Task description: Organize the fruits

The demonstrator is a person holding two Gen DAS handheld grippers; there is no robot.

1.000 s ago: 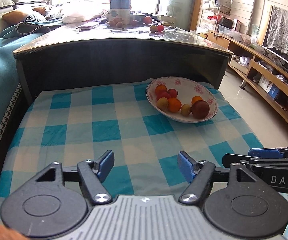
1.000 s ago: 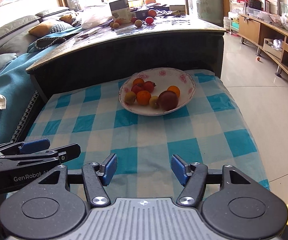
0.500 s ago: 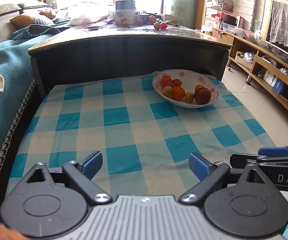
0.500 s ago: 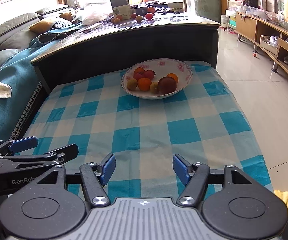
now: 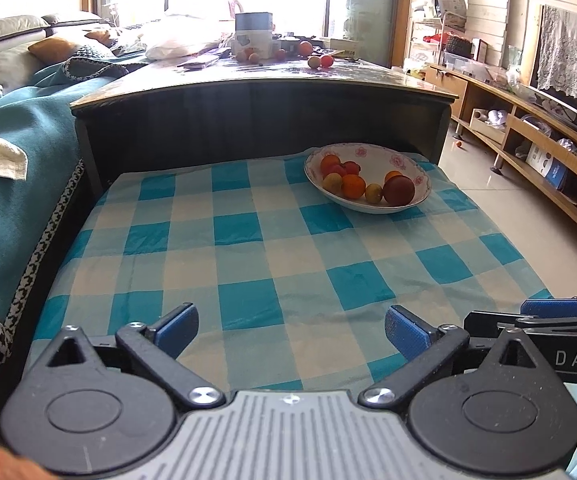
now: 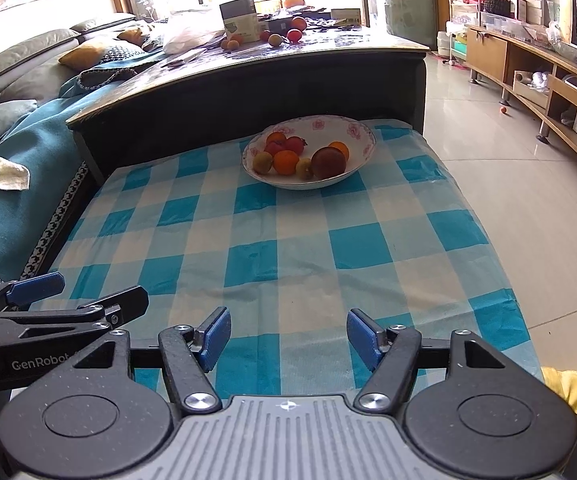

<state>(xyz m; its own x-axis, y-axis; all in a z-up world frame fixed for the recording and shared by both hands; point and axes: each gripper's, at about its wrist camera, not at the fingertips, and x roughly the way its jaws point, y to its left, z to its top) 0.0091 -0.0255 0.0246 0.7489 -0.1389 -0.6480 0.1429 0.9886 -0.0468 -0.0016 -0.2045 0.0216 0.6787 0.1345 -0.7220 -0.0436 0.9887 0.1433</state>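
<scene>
- Two grippers hang over the near edge of the checked cloth (image 5: 288,248); the left gripper (image 5: 290,330) has its jaws spread wide, empty.
- The right gripper (image 6: 288,336) is likewise agape, holding nothing.
- Far right on the cloth sits a shallow, glossy flowered bowl (image 6: 362,136), probably fragile.
- In it lie small round fruits (image 6: 286,160); smooth, likely to roll, best pinched gently across the middle.

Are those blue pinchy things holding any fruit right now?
No. The left tool and right tool are both open and empty. All the fruit sits in the white flowered bowl.
</scene>
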